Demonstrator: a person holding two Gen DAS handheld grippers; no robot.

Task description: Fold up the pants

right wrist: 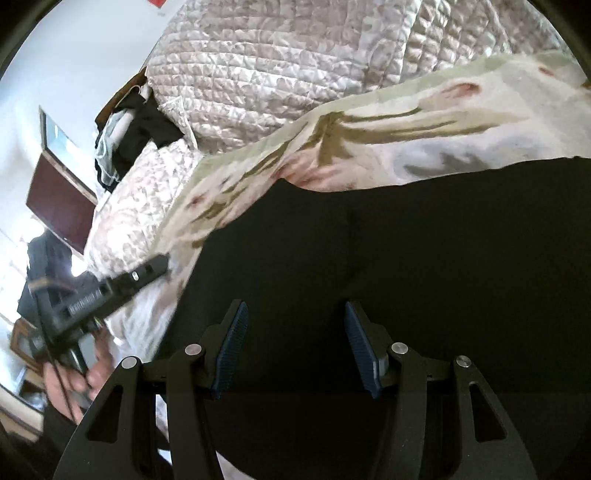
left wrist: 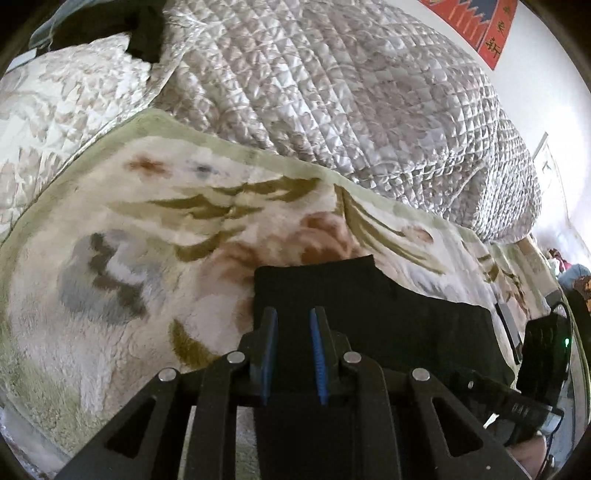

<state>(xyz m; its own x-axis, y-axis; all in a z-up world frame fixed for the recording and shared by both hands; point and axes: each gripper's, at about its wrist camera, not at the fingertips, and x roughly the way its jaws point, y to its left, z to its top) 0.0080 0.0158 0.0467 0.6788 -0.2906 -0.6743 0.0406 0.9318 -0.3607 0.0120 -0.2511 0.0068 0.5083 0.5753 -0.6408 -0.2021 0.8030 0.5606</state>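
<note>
Fleece floral blanket — quilted bedspread behind

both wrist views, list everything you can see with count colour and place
pants: one, black, flat on the blanket under both claws
blanket: one, cream plush with olive, pink and grey flowers, spread on the bed
quilt: one, silvery grey quilted, bunched behind the blanket
dark clothes: a small pile, black and pale, at the quilt's far end
wall hanging: one, red-orange, on the white wall
frame: one, dark red panel, on the wall at left in the right wrist view
left claw: one, black with blue pads, narrow gap, empty, over the pants' edge
right claw: one, black with blue pads, wide open, empty, over the pants
hand: one, holding the left claw's grip
</note>
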